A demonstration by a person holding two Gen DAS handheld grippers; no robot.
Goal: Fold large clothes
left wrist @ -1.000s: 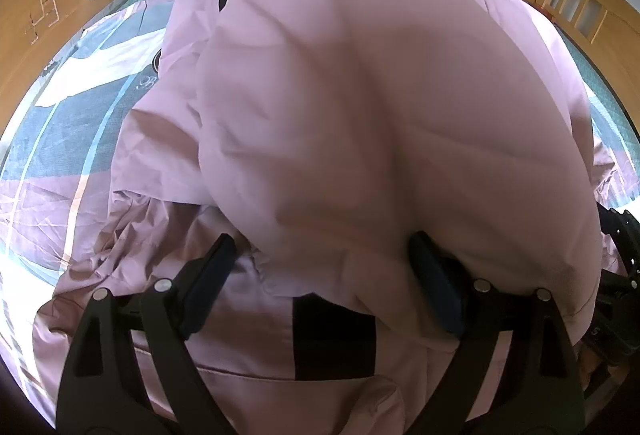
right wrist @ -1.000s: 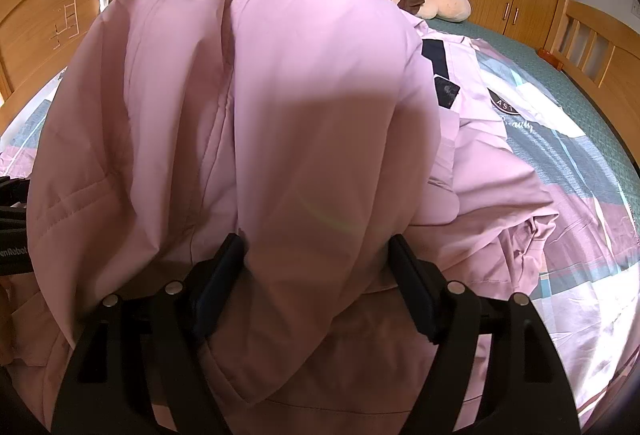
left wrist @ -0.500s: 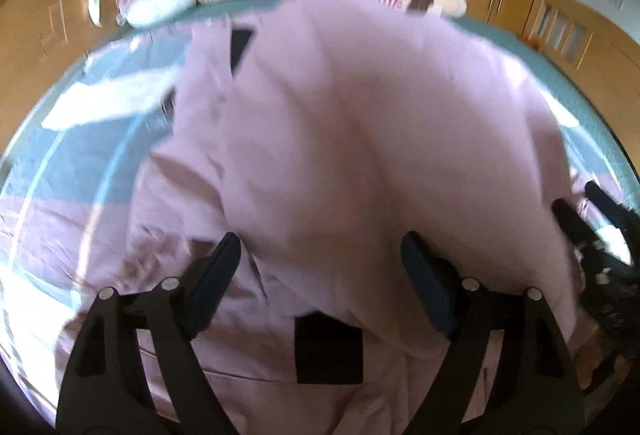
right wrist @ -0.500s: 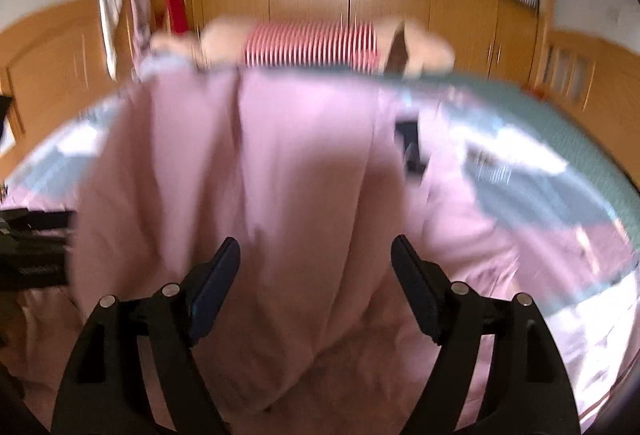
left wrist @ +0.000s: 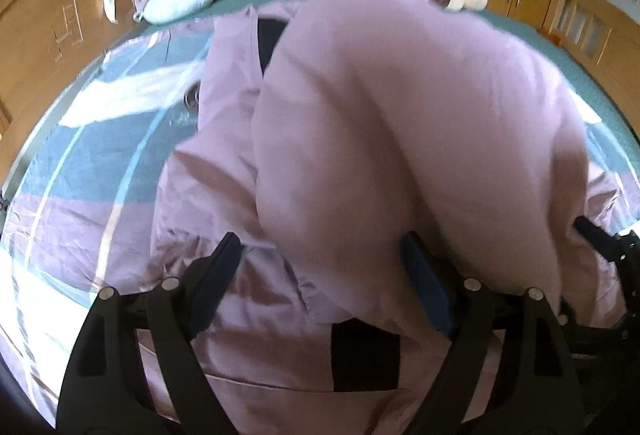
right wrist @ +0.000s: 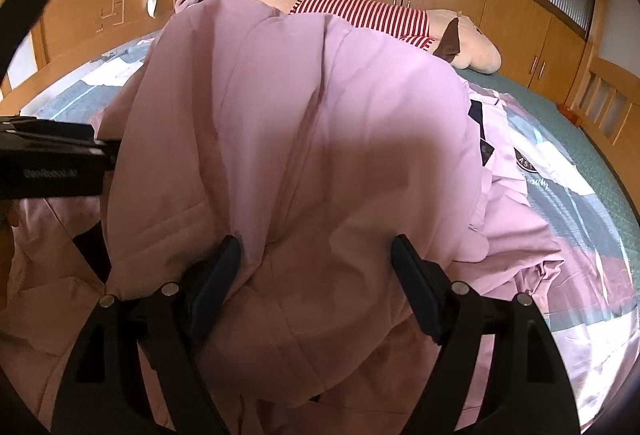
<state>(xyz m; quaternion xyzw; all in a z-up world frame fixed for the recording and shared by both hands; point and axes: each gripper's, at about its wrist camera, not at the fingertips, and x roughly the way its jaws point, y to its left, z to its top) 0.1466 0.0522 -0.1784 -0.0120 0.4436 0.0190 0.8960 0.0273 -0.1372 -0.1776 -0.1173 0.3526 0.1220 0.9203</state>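
Both grippers, left (left wrist: 322,285) and right (right wrist: 316,283), stand wide open with a raised fold of the pink garment (right wrist: 304,139) draped between their fingers over the bed (left wrist: 80,155), so folding looks barely midway.

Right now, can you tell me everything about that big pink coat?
The big pale pink padded coat looks soft, with stitched seams and black patches. It lies on the patterned bed cover. One fold is lifted in a puffy hump, draped between the open fingers of the left tool and the right tool.
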